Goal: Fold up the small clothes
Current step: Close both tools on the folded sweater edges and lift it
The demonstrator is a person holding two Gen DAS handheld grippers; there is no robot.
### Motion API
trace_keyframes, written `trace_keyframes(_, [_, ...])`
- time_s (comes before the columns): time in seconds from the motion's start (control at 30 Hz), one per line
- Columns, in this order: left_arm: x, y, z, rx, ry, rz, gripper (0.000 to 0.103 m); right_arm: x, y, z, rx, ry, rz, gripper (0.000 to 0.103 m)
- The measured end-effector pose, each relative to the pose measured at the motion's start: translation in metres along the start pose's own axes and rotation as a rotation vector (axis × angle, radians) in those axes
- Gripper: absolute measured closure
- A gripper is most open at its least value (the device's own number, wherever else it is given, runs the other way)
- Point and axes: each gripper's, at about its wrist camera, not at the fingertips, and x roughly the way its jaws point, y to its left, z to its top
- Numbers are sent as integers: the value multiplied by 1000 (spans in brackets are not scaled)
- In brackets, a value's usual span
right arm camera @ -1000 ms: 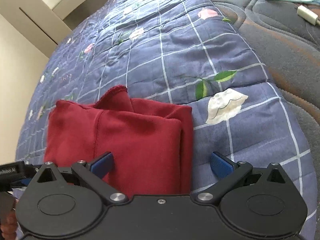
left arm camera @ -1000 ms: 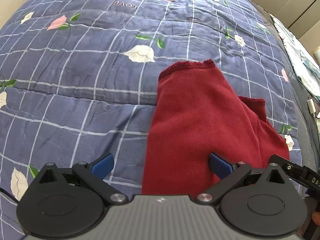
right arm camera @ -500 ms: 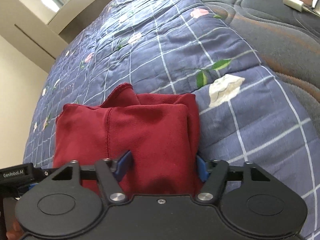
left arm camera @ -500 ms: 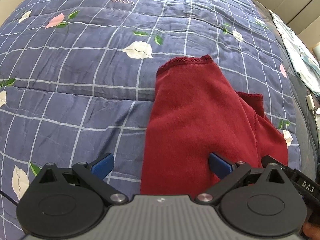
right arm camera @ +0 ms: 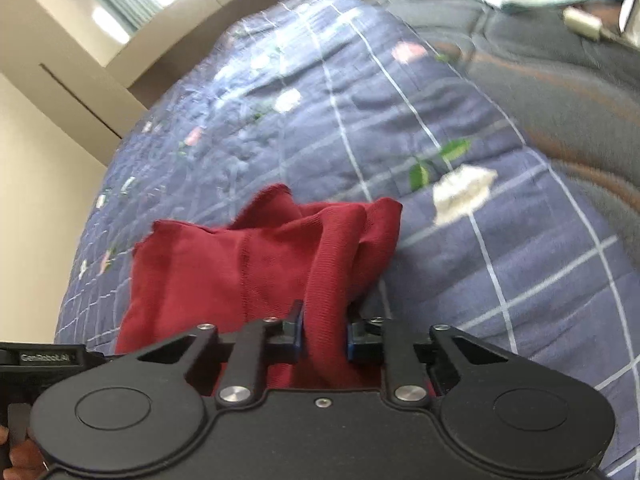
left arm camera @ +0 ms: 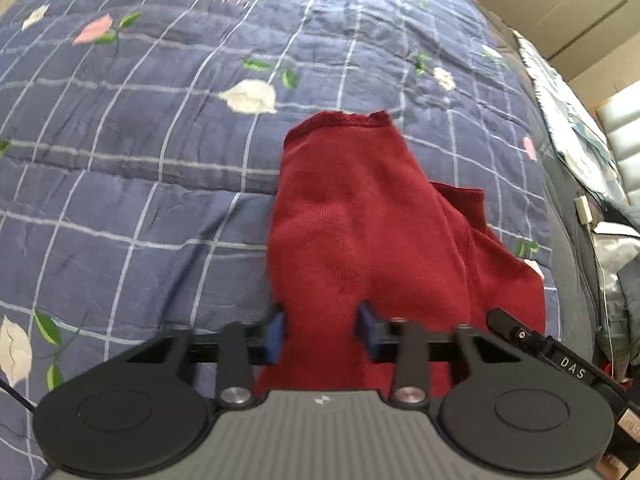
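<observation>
A dark red knit garment (left arm camera: 360,216) lies folded on the blue flowered quilt (left arm camera: 120,168). My left gripper (left arm camera: 321,332) is closing its jaws on the garment's near left edge, with a fold of red cloth bunched between the blue pads (left arm camera: 276,334). In the right wrist view the same red garment (right arm camera: 224,264) rises off the quilt at its right end. My right gripper (right arm camera: 325,334) is closing there too, pinching a thick roll of cloth. The far hem lies flat.
The quilt (right arm camera: 500,280) ends at a dark padded mattress (right arm camera: 552,80) on the right. A pale patterned cloth (left arm camera: 568,120) and a small white plug (left arm camera: 584,210) lie there. Beige cabinets (right arm camera: 52,92) stand past the bed's far end.
Both grippers went from wide open to clamped on the red garment's near edge. The right one has lifted slightly, pulling its end of the cloth up into a ridge.
</observation>
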Motion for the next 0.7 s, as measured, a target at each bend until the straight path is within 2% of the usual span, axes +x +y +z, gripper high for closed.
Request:
trace_keyframes(0.1, [-16,-1,-1,16,-31,-29,81,-9,17,3,-30,-17,23,86])
trace_keyframes(0.23, [-45,3,3,37,-85,-69,82,-15,49,7,-57,-27,101,87])
trace_keyframes(0.33, [-73,11,9,61,-145,-25,82,-6,80,9,-62,-7,158,87])
trace_keyframes(0.47, [-103,45,22,26,-189,31,81,21,115,6,-30,48,231,87])
trace_keyframes(0.6, [-114,82,30,-1,-201,90,81,49,142,-2,-42,84,252,87])
trace_keyframes(0.7, [-107,107,33,-4,-192,132,81,66,156,-9,-95,104,226,88])
